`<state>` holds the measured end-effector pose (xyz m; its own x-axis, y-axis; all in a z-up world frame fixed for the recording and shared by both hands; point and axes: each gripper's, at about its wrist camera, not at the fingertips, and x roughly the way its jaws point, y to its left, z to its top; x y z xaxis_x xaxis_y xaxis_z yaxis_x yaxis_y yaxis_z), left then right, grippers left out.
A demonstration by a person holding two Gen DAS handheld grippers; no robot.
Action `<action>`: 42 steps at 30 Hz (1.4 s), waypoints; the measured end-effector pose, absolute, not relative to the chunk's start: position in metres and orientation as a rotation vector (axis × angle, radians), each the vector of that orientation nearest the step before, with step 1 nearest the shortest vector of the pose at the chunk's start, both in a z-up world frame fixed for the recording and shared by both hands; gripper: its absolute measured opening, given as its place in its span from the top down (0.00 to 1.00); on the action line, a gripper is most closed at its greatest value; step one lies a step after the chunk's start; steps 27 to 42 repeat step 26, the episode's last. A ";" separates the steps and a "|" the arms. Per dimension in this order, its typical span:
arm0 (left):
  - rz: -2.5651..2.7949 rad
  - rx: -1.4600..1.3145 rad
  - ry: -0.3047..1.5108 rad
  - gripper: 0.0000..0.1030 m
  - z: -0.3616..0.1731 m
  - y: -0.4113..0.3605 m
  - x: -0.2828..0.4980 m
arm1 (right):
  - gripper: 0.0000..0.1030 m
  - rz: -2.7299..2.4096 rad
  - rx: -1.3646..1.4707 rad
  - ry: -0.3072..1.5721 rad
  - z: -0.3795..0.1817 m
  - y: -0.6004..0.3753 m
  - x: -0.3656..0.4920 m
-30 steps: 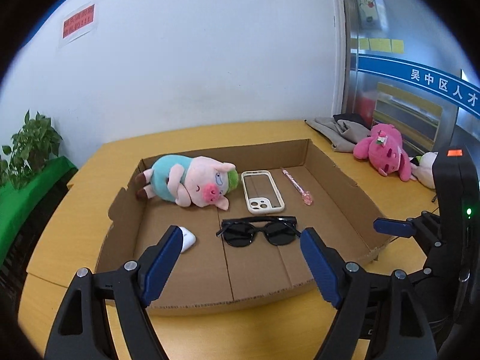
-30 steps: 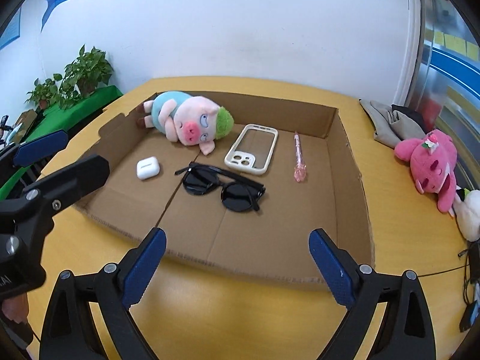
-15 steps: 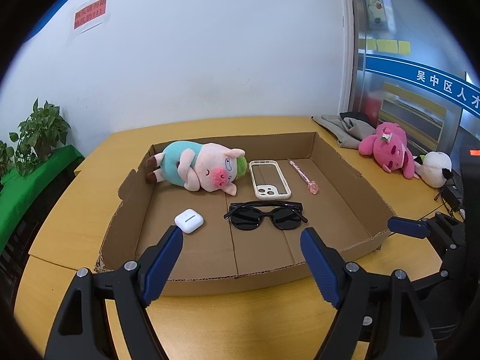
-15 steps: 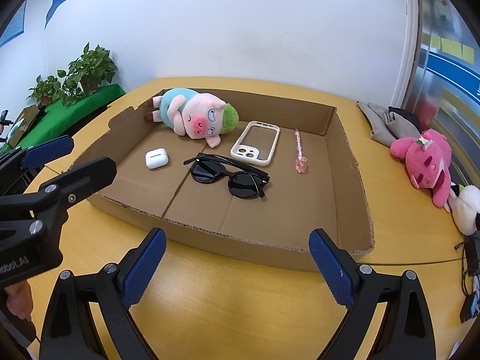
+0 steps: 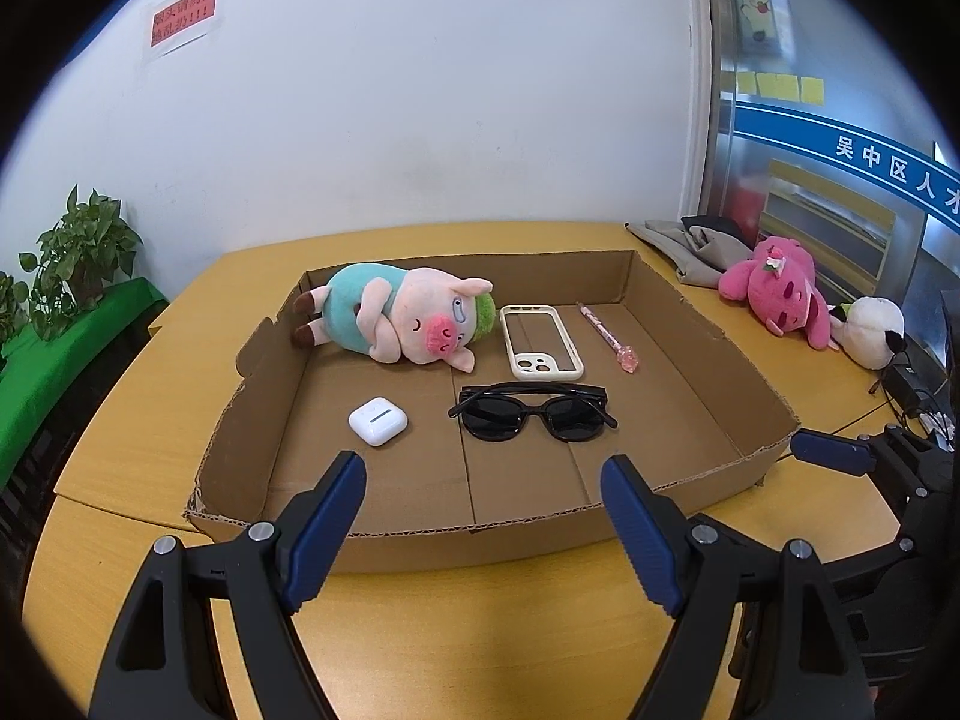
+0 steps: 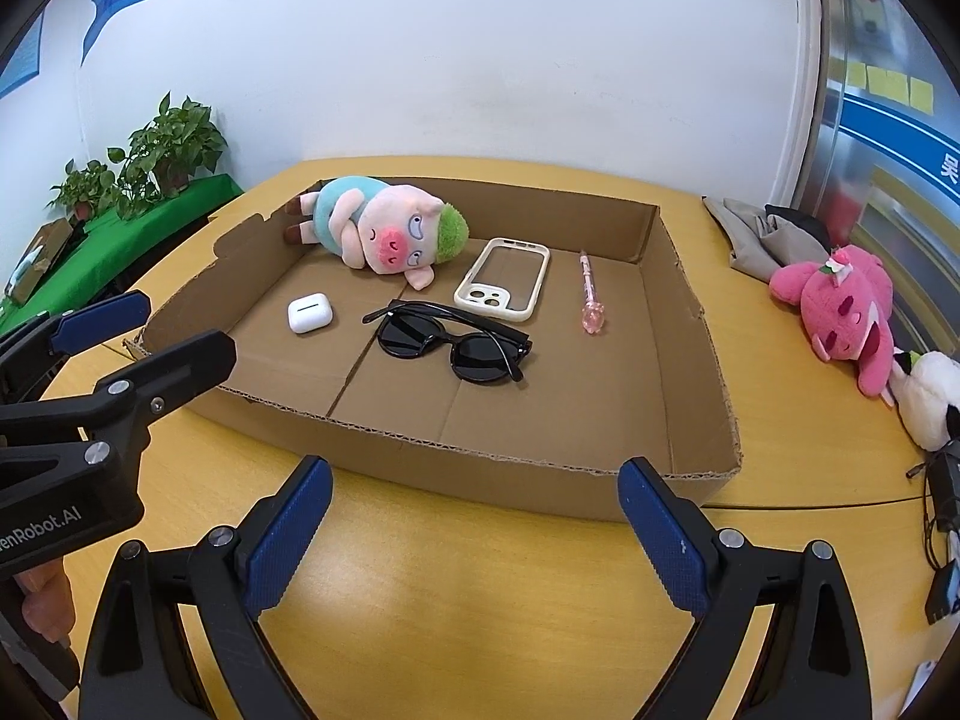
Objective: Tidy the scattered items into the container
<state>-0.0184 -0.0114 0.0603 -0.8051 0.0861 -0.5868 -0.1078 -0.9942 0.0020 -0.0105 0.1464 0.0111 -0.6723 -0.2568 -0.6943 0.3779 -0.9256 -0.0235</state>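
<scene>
Both grippers have pulled back from the cardboard tray (image 5: 744, 360) vs 1 s ago; its near wall now sits further off in both wrist views. Left gripper (image 5: 483, 516) and right gripper (image 6: 474, 534) both spread wide, nothing held, hovering over the tabletop (image 6: 420, 570) at its near edge.

Task looks basically done: pig plush (image 5: 402, 324) at tray's far-left corner, phone case (image 5: 540, 342) and pink pen (image 5: 609, 336) along the far wall, earbud case (image 5: 378, 420) left of centre, sunglasses (image 5: 531, 411) mid-tray. Nothing loose on the tabletop near the tray.

Possibly left, if they count: pink plush (image 6: 840, 306) and white plush (image 6: 927, 390) at tabletop's right edge, w/ grey cloth (image 6: 762, 234) at far-right corner. Cables (image 6: 936, 480) by the white plush could snag a reach there. Plants (image 6: 168, 150) off to the left, not in the way.
</scene>
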 end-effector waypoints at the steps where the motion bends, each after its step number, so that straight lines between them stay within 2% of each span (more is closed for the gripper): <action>1: 2.891 -0.937 0.052 0.22 0.060 -0.011 -0.018 | 0.05 -2.582 1.038 0.235 0.011 0.147 -0.010; 42: 2.951 -1.041 0.115 0.22 0.049 -0.008 -0.022 | 0.05 -2.587 1.047 0.201 0.006 0.158 -0.012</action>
